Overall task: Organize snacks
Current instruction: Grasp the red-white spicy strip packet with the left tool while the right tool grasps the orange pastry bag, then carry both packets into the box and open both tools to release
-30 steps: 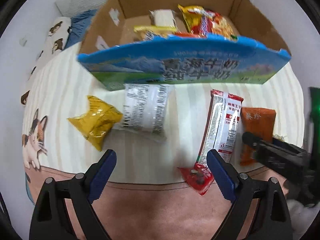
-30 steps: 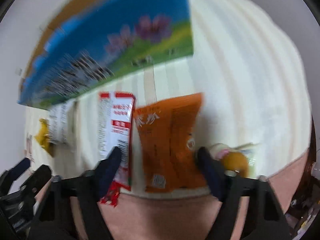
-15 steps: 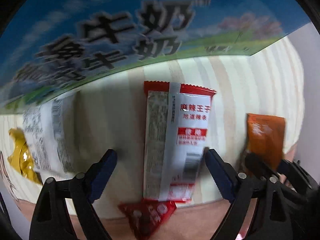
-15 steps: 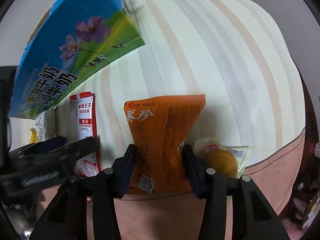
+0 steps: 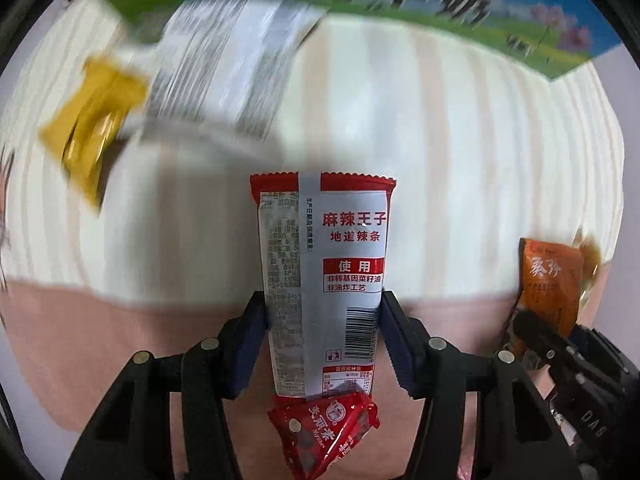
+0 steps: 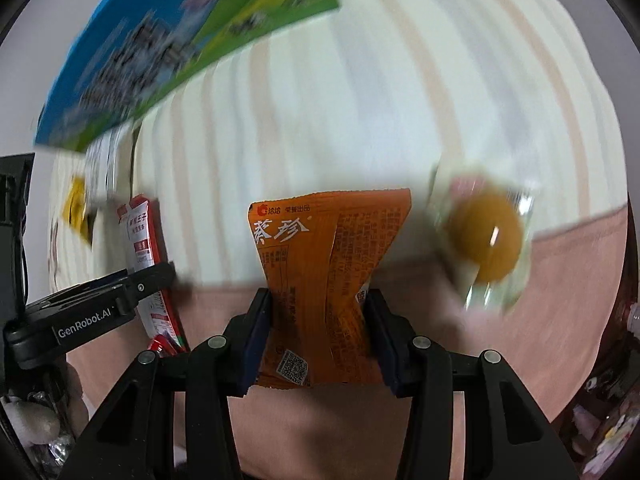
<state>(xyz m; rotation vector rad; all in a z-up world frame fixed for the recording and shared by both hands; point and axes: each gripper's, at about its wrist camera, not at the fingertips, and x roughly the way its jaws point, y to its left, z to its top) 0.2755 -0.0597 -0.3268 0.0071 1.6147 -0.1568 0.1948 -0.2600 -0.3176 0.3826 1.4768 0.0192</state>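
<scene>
My left gripper (image 5: 322,320) is shut on a long red and white snack packet (image 5: 324,264), lifted off the table; a small red packet (image 5: 324,432) hangs below it. My right gripper (image 6: 318,320) is shut on an orange snack bag (image 6: 320,264), squeezed at its middle and raised. The blue and green milk carton box (image 5: 440,8) stands behind; it also shows in the right wrist view (image 6: 160,48). The left gripper's finger (image 6: 100,300) and its red packet (image 6: 140,240) show at the left of the right wrist view.
A yellow packet (image 5: 92,128) and a white printed packet (image 5: 228,68) lie on the striped tablecloth (image 5: 460,160) near the box. A clear-wrapped yellow pastry (image 6: 486,236) lies at the cloth's pink front border, right of the orange bag.
Both grippers closed on their packets and lifted them: the left on the red and white packet, the right on the orange bag. Both views are blurred by motion.
</scene>
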